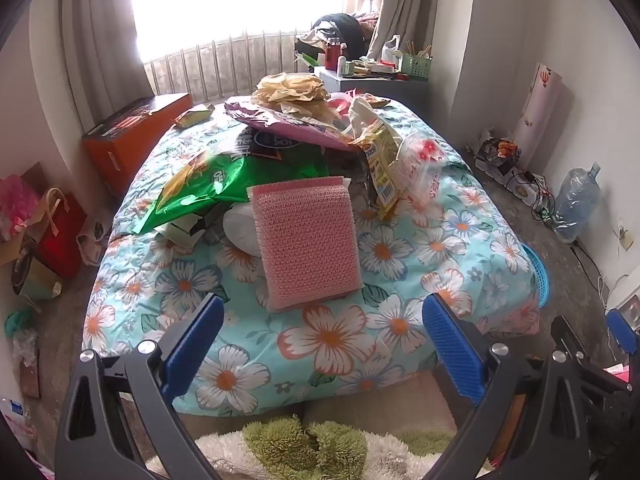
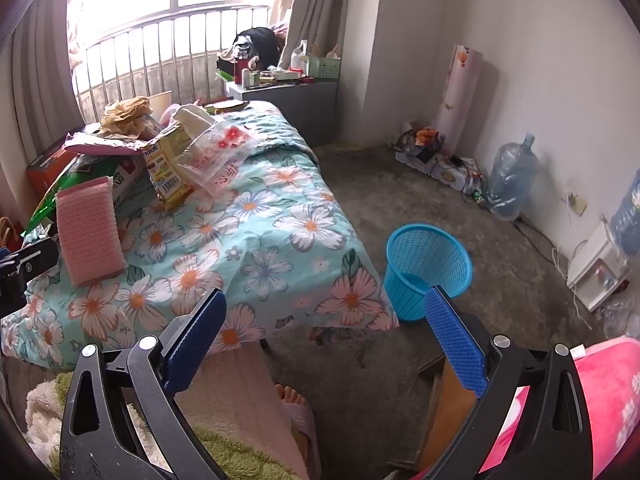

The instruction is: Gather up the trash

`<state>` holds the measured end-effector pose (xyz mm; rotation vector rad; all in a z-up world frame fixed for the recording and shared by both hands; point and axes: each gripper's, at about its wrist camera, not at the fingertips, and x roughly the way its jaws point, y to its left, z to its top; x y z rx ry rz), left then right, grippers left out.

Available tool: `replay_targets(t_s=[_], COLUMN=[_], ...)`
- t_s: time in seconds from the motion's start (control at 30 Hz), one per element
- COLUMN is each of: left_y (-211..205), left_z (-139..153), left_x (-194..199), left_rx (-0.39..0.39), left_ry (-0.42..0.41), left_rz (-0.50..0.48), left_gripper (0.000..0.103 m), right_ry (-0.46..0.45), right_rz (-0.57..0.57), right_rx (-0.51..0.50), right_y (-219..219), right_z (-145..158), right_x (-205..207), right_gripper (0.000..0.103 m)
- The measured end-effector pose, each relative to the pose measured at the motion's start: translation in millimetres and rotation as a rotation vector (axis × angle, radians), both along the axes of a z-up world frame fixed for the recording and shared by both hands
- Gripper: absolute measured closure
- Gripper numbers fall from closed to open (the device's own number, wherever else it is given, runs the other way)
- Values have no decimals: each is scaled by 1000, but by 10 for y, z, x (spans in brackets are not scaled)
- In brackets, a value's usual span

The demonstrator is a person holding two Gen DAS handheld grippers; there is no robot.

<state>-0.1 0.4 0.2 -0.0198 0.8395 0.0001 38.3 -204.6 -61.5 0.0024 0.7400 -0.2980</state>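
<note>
A heap of trash lies on a table under a floral cloth [image 1: 328, 340]: a pink sponge pad [image 1: 306, 240] nearest me, a green snack bag [image 1: 208, 184], a purple wrapper [image 1: 288, 124], a yellow packet [image 1: 382, 160], a clear flowered bag [image 1: 420, 164] and crumpled brown paper [image 1: 292, 88]. My left gripper [image 1: 324, 340] hovers open just short of the pink pad, nothing between its blue pads. My right gripper [image 2: 324, 336] is open over the table's right corner, empty. A blue mesh wastebasket [image 2: 426, 256] stands on the floor right of the table.
An orange box [image 1: 132, 136] and gift bags [image 1: 52, 224] sit left of the table. A cluttered grey cabinet [image 2: 288, 96] stands behind it. Water jugs [image 2: 512, 180], cables and a power strip line the right wall. A person's sandalled foot [image 2: 294, 400] is below.
</note>
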Motion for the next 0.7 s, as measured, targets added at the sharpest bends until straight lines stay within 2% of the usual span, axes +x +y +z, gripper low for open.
replay_targets(t_s=[0.7], left_y=[13], left_z=[-65], left_x=[-9], left_rx=[3], left_ry=[19], left_rz=[-1], left_gripper=[6], right_ry=[1], right_rz=[3], right_rx=[8], right_y=[-57], right_z=[173], right_x=[-42], right_gripper=[8])
